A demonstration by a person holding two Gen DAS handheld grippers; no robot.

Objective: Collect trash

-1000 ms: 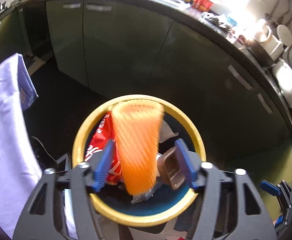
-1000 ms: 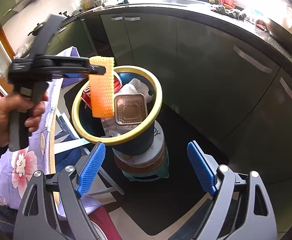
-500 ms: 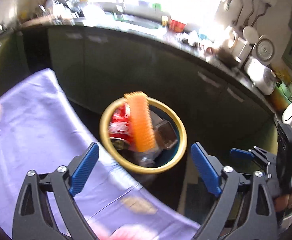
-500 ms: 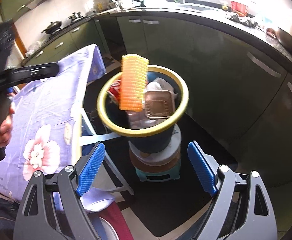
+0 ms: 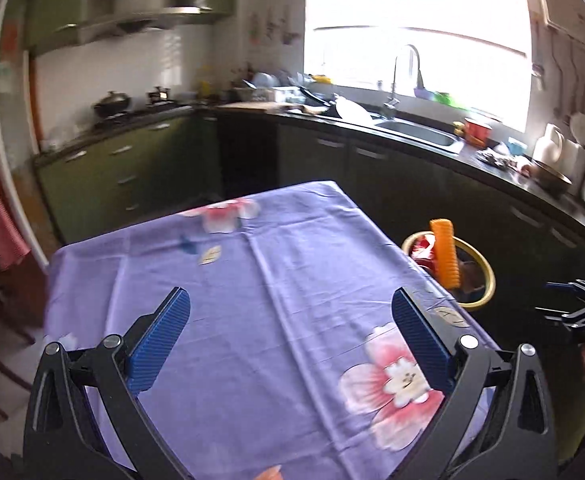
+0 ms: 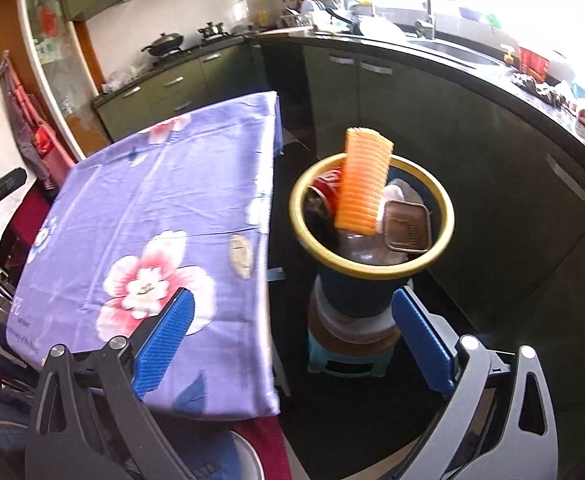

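Left gripper: opening, hovering empty over the purple flowered tablecloth.
Right gripper: opening, empty.
Orange ridged foam sleeve: standing (tilted toward 1 o'clock) in the yellow-rimmed blue bin.

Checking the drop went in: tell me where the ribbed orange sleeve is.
The ribbed orange sleeve stands upright in the yellow-rimmed bin, right of the purple floral tablecloth, beside a brown tray.

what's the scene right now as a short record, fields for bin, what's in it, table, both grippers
bin: yellow-rimmed bin beside the table, raised on a small stool
contents: orange ridged piece sticking up above the rim, red packet, brown tray
table: purple floral cloth, no trash visible on it
left gripper: jaws opening, nothing between them
right gripper: jaws opening, nothing between them
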